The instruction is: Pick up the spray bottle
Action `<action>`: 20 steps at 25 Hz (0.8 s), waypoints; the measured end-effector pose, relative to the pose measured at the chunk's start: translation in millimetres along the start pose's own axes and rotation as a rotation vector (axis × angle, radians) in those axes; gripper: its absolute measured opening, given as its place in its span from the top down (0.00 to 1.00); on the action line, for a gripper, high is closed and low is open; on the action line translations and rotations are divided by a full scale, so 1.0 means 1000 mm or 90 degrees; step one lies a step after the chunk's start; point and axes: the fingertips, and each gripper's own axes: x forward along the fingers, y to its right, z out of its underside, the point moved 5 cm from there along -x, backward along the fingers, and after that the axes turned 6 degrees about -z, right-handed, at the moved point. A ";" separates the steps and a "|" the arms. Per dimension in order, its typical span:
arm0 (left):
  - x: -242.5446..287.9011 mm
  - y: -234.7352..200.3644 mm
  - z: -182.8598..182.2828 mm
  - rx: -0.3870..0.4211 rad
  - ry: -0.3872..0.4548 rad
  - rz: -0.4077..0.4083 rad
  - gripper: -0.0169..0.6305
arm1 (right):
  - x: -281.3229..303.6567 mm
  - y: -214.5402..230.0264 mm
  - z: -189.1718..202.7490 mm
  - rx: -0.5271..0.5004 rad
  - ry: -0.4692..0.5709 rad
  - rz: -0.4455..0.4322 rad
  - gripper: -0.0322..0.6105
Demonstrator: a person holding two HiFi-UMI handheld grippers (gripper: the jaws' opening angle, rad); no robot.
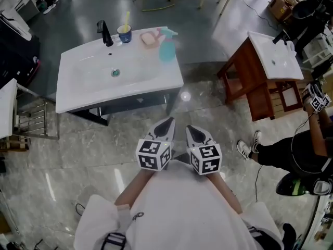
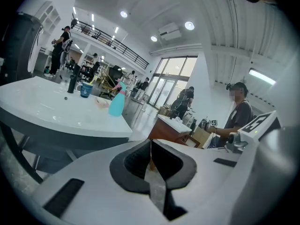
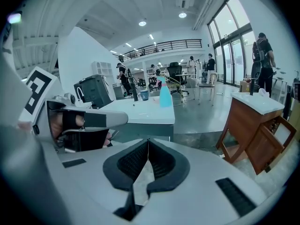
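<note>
The turquoise spray bottle [image 1: 167,46] stands upright at the back right corner of a white sink counter [image 1: 78,92]. The same bottle [image 2: 117,101] shows in the left gripper view, and the bottle [image 3: 165,95] in the right gripper view. Both grippers are held side by side over the floor, well short of the counter. My left gripper [image 1: 167,125] is shut with nothing between its jaws [image 2: 150,142]. My right gripper [image 1: 194,130] is also shut and empty [image 3: 148,142].
On the counter stand a black tap [image 1: 104,33], a blue cup with a yellow stick [image 1: 124,33] and a pink soap dish [image 1: 150,38]. A wooden stand with a second white basin [image 1: 274,56] is at right. A person [image 1: 291,150] with another gripper stands at right.
</note>
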 end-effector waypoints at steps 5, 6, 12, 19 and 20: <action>-0.005 -0.009 -0.002 -0.009 0.006 -0.011 0.93 | 0.007 -0.008 0.000 -0.004 -0.009 -0.011 0.91; -0.007 -0.010 -0.002 -0.007 0.007 -0.013 0.93 | 0.008 -0.009 -0.001 0.000 -0.009 -0.012 0.91; -0.015 -0.014 -0.004 0.005 0.018 -0.023 0.93 | 0.012 -0.015 -0.005 0.011 -0.002 -0.028 0.91; -0.017 -0.022 -0.011 0.012 0.035 -0.040 0.93 | 0.020 -0.022 -0.015 -0.026 0.006 -0.043 0.91; -0.016 -0.022 -0.012 0.016 0.037 -0.042 0.93 | 0.021 -0.022 -0.017 -0.029 0.007 -0.045 0.91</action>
